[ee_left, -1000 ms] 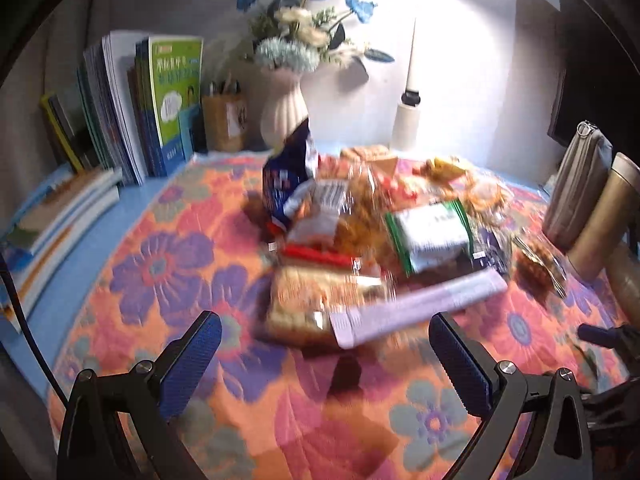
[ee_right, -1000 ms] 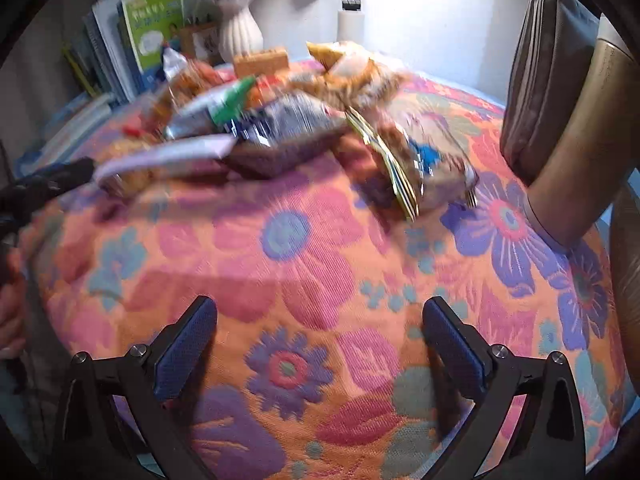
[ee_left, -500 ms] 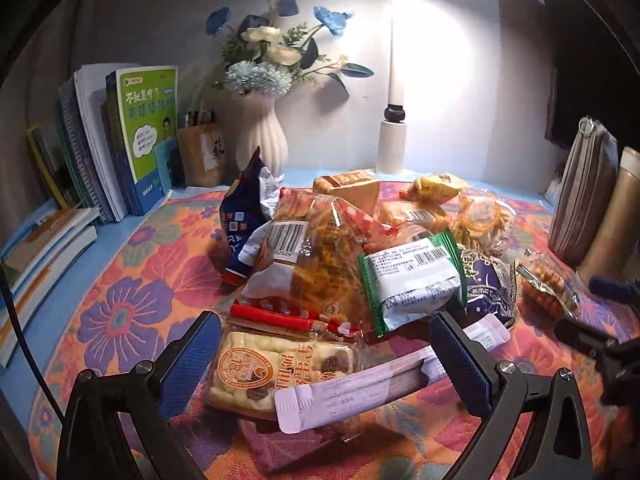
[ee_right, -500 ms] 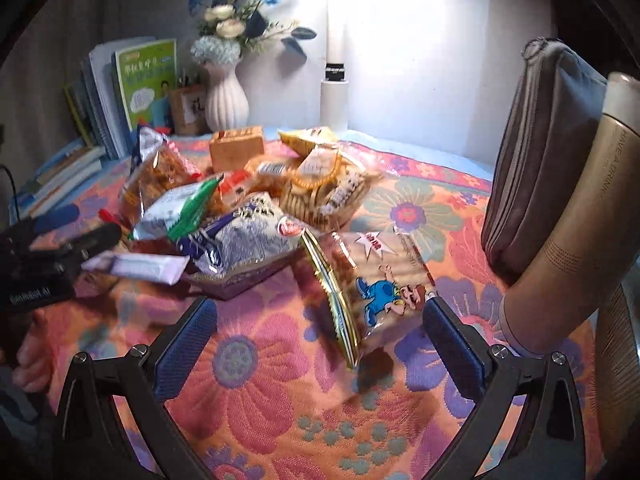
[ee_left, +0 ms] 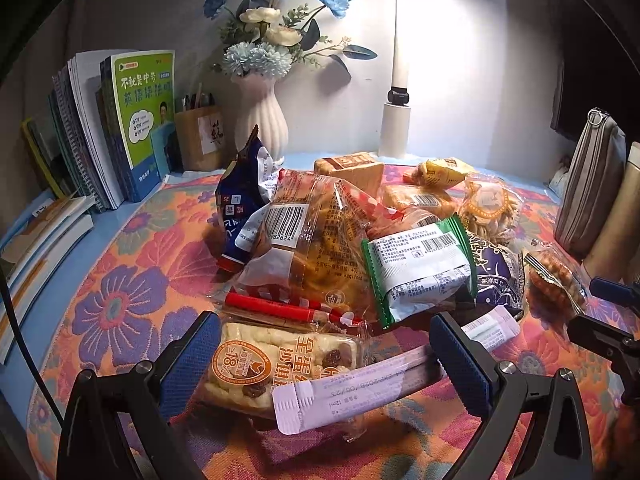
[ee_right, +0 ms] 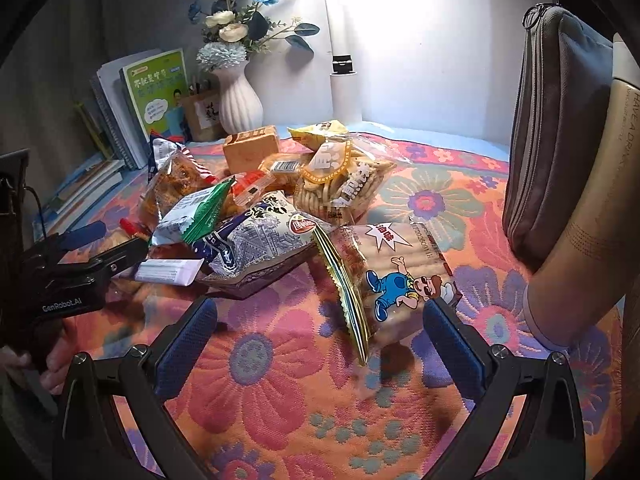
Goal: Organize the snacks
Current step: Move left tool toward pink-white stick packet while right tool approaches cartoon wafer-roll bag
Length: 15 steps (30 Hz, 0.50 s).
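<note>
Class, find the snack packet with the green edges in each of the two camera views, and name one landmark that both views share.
Left wrist view: the green-edged packet lies right of centre, on top of the pile.
Right wrist view: the green-edged packet lies left of centre, on the dark blue bag.
Shared landmark: the white ribbed vase at the back.

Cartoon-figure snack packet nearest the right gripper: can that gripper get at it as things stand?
Probably yes. The right gripper is open, and the cartoon-figure packet lies just ahead on the floral cloth, apart from the pile, nothing between.
</note>
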{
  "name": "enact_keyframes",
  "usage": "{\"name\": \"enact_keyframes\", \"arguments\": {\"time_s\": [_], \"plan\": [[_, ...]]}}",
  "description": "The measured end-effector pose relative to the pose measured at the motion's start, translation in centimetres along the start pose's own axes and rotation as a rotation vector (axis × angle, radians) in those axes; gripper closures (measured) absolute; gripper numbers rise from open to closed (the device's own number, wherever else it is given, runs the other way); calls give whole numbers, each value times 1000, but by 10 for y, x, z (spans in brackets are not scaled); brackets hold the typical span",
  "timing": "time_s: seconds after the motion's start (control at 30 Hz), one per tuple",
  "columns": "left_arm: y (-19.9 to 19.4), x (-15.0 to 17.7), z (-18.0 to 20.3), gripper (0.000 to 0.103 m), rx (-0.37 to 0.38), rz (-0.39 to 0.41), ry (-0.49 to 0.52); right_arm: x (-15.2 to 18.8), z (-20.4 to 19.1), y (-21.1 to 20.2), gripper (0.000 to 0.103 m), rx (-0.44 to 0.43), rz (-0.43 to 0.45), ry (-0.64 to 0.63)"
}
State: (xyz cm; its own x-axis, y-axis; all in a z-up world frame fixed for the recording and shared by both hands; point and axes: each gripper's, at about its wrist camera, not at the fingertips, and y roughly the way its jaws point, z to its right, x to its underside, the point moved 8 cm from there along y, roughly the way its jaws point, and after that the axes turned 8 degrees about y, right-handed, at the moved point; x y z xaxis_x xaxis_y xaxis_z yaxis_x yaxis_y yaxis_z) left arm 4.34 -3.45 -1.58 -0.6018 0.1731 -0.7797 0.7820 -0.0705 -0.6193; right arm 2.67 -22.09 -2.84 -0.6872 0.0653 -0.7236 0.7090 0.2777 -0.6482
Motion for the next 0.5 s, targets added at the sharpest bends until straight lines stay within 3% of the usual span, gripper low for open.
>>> {"name": "enact_keyframes", "arguments": {"time_s": [0.5], "plan": [[1,1,1,0,10,-8,-6,-3,2,15,0,-4,-13,33]]}}
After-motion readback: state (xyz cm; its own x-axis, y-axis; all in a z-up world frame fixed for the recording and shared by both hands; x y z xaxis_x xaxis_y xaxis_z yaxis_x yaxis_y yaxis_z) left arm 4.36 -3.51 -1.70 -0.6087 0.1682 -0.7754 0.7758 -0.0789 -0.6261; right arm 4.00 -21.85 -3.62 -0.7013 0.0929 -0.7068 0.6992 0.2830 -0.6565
